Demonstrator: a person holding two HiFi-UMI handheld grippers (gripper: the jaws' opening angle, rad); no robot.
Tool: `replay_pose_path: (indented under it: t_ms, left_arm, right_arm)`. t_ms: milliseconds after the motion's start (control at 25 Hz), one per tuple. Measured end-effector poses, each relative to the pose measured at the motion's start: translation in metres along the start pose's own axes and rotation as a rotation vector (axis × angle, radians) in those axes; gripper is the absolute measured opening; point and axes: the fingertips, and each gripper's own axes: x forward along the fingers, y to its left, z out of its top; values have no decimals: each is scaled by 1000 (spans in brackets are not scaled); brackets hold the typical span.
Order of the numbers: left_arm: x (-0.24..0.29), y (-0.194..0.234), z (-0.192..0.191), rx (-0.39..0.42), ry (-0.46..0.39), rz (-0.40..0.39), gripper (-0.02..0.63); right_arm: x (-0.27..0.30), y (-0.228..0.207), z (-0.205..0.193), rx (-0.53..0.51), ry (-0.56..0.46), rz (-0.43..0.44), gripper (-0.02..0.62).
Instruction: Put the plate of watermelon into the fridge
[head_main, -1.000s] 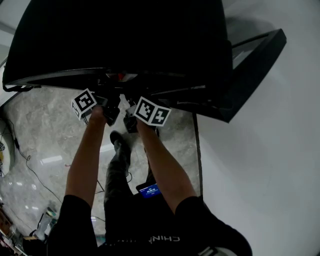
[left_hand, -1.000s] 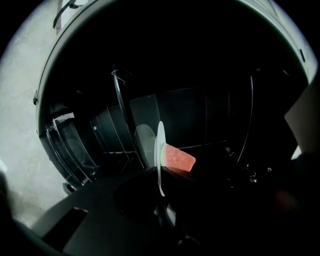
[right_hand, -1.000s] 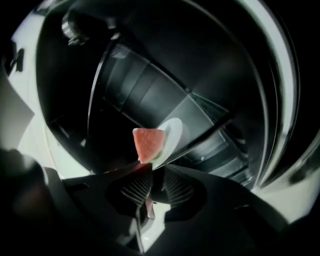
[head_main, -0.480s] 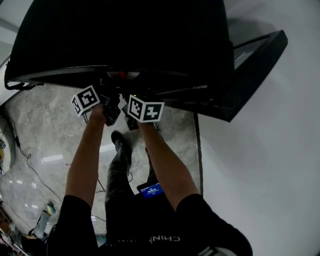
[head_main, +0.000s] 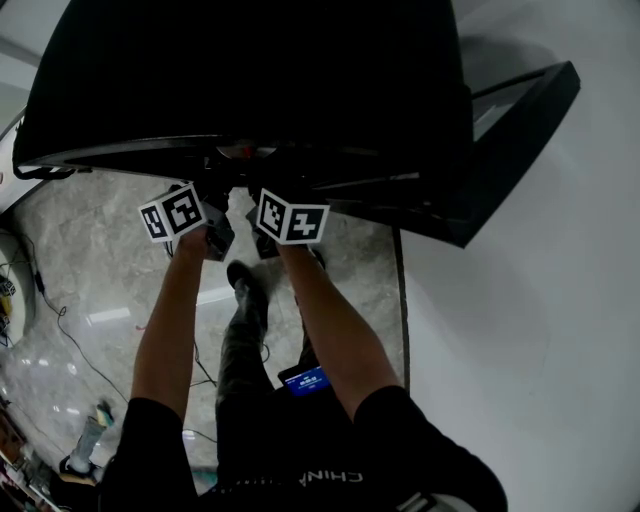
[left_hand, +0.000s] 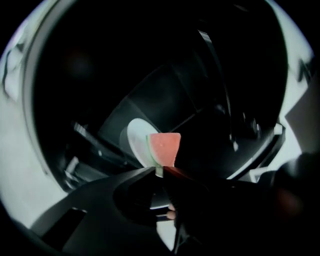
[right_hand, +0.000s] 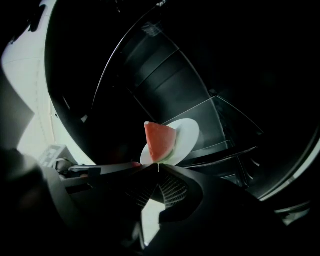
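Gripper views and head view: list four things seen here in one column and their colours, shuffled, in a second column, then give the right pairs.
1 watermelon slice
2 plate
3 fridge interior
4 floor

A white
B grey, marbled
C red with a green rind
D dark, almost black

Pairs: 1-C, 2-A, 3-D, 4-B

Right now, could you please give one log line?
left gripper: shut on plate | right gripper: shut on plate | watermelon: on plate | fridge: open
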Motion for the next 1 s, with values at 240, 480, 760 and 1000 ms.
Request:
replay_pose_path:
  t_ms: [240,480,760,1000]
  left_arm:
    - [8,-1,-3,207,42,83,17]
    - [18,-2,2,176,41,76,12]
    - [30,0,15,189,53,91,12]
    - [37,3,24,213,50,120,12]
  right_arm:
    - [0,0,-1,-22,12,-9,18]
    - [5,-4,7,-62,31,-35,18]
    - [16,-9,22,-80,31,-69,17]
    - [25,-10,32,-102,28,-87,15]
